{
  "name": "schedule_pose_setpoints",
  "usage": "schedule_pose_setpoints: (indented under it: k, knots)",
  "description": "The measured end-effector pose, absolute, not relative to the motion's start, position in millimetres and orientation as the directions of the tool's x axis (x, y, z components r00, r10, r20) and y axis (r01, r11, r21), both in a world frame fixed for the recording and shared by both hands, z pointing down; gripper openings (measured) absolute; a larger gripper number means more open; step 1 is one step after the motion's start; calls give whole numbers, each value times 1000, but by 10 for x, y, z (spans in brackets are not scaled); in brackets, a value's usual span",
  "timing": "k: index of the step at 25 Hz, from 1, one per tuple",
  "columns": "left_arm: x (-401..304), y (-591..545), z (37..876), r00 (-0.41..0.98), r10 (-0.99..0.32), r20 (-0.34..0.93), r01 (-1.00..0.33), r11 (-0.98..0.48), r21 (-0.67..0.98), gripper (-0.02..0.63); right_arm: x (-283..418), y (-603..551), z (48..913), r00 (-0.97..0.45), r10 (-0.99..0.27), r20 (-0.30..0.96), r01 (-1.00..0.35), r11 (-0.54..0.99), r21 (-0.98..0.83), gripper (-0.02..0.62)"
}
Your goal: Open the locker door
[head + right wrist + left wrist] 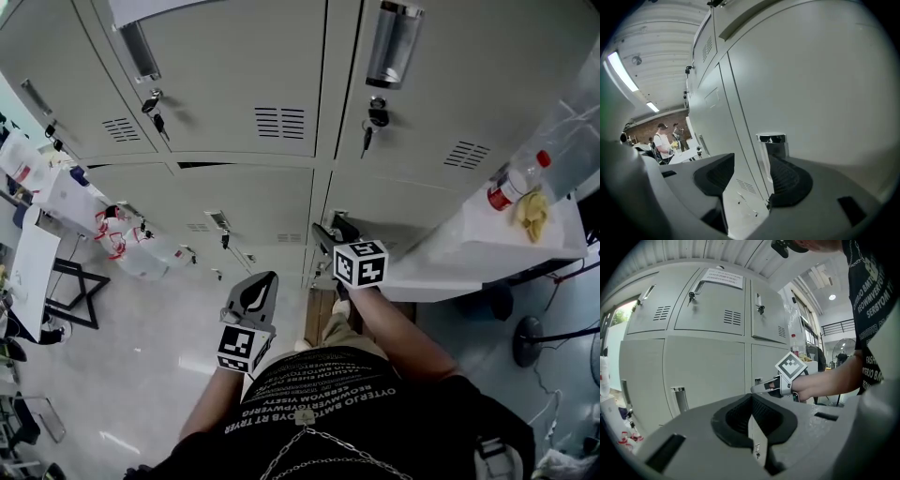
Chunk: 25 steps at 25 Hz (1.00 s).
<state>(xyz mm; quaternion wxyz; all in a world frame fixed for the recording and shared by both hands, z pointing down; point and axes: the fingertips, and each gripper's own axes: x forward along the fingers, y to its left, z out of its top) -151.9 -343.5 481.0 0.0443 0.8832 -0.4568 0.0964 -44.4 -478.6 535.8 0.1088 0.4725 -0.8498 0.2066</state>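
Note:
The grey locker door (412, 208) in the lower row stands flush with its neighbours, with a chrome handle (772, 151) on its left edge. My right gripper (330, 231) is at that handle, open wide. In the right gripper view the handle stands just in front of the right pad (790, 180), with the left pad (716, 176) well apart from it. The left gripper view shows the right gripper (761, 388) reaching to the same handle (758, 380). My left gripper (258, 291) hangs lower, away from the lockers, shut and empty (751, 404).
Upper lockers carry keys in their locks (153, 105) (376, 116). A white table (469, 253) with a bottle (514, 183) stands close on the right of the door. Desks and clutter (56, 197) line the left. People (663, 140) stand far down the room.

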Motion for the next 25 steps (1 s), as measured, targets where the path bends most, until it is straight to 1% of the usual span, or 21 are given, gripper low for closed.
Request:
schedule_pose_setpoints:
  k: [5, 8, 11, 15, 20, 21, 23, 25]
  knots:
    - [-1553, -3418, 4853, 563, -796, 223, -816, -578, -2, -6, -470, -4799, 5368, -526, -763, 376, -851, 474, -228, 221]
    - [-1534, -3401, 4865, 569, -792, 220, -812, -583, 1, -6, -454, -4745, 5375, -533, -751, 389, -845, 486, -221, 195]
    - [-1475, -3401, 4837, 583, -785, 211, -803, -597, -2, -6, -433, -4647, 5382, -533, -748, 396, -845, 491, -211, 195]
    - [-1408, -3396, 4807, 598, -774, 205, -790, -613, -7, -6, -411, -4423, 5379, -550, -733, 400, -833, 512, -208, 178]
    - [-1345, -3375, 4874, 617, -756, 220, -774, -633, -7, -6, -326, -4229, 5395, -527, -743, 414, -847, 497, -186, 109]
    - [-1324, -3362, 4887, 622, -751, 223, -769, -639, -7, -6, -325, -4206, 5396, -521, -746, 416, -851, 493, -182, 109]
    - [-1285, -3340, 4899, 632, -741, 226, -760, -650, -6, -6, -331, -4170, 5397, -507, -749, 426, -858, 487, -164, 129]
    - [-1261, -3326, 4900, 639, -735, 227, -753, -658, -7, -6, -320, -4152, 5400, -488, -756, 437, -867, 476, -144, 122]
